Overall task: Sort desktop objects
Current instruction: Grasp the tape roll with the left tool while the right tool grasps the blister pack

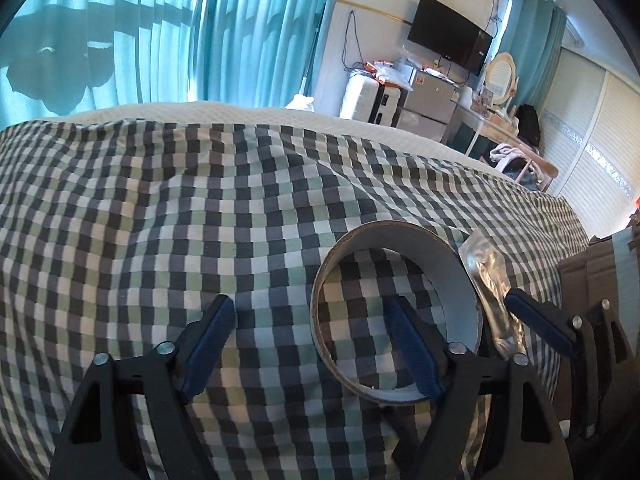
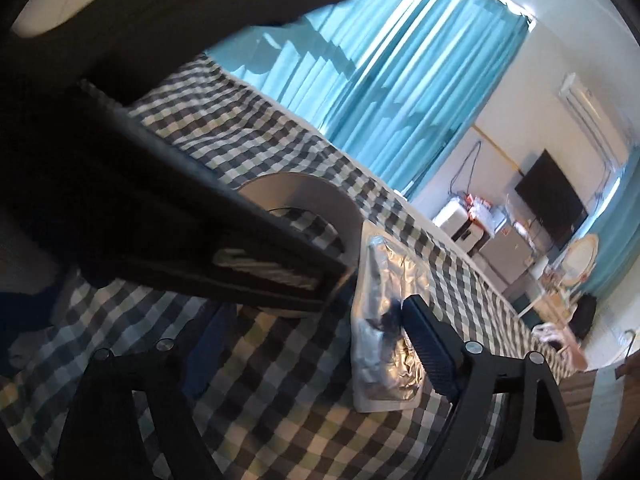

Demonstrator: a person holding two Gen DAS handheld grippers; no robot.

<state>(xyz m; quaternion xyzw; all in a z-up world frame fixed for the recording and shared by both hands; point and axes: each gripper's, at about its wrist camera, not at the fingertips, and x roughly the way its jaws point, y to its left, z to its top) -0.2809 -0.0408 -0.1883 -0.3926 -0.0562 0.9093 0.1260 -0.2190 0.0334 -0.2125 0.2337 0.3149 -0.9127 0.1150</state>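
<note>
A wide tape roll (image 1: 460,276) with a white inner wall lies flat on the checked cloth (image 1: 200,208). My left gripper (image 1: 312,340) is open; its right finger (image 1: 412,344) sits inside the roll's hole, its left finger outside, to the left. A clear and silver foil packet (image 1: 492,292) lies just right of the roll. In the right wrist view the packet (image 2: 384,304) lies next to my right gripper's right finger (image 2: 428,344). My right gripper (image 2: 308,328) is open and low over the cloth. The left gripper's dark body (image 2: 160,208) hides most of the roll (image 2: 320,196).
A brown cardboard box (image 1: 592,268) with tape stands at the right edge of the cloth. The checked cloth covers a bed with a white mattress edge (image 1: 240,110). Teal curtains (image 1: 160,32), a TV (image 1: 448,34) and a cluttered dresser stand beyond.
</note>
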